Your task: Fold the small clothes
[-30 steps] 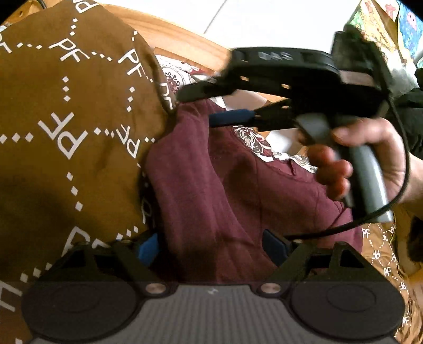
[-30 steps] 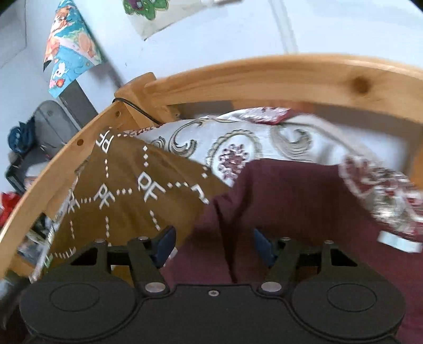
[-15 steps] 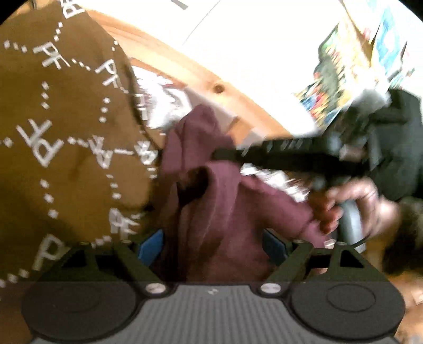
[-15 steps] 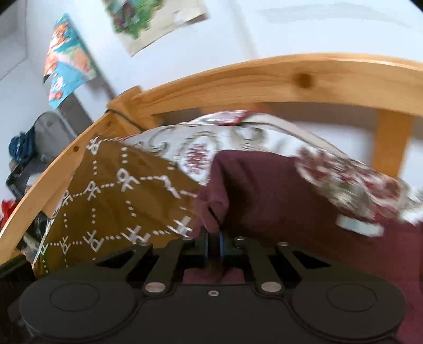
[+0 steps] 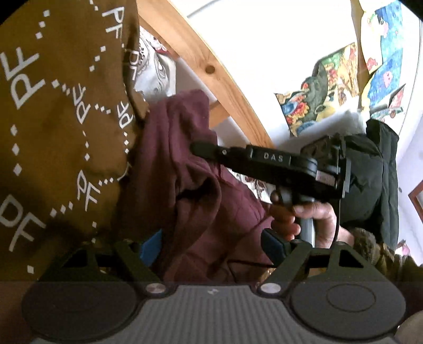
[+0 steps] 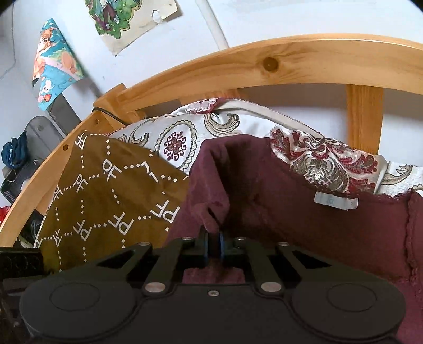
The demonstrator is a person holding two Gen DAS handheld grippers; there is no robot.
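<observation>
- I am in a home bedroom, likely a child's: a curved pine bed frame [image 6: 304, 62] runs along a white wall [image 6: 304, 18].
- Bright cartoon posters [image 6: 54, 64] hang on that wall.
- A patterned pillow [image 6: 185, 137] and a brown blanket [image 6: 105, 190] lie on the bed.

Maroon garment [image 6: 304, 227]: lower part was hidden behind the right gripper [image 6: 213, 244] body and cut off at the right frame edge. White label [image 6: 335, 202]: print too small to be read. In the left wrist view, the brown patterned cloth [image 5: 60, 127] was cut off at the upper left. The right gripper's fingertips were buried in maroon folds there.
</observation>
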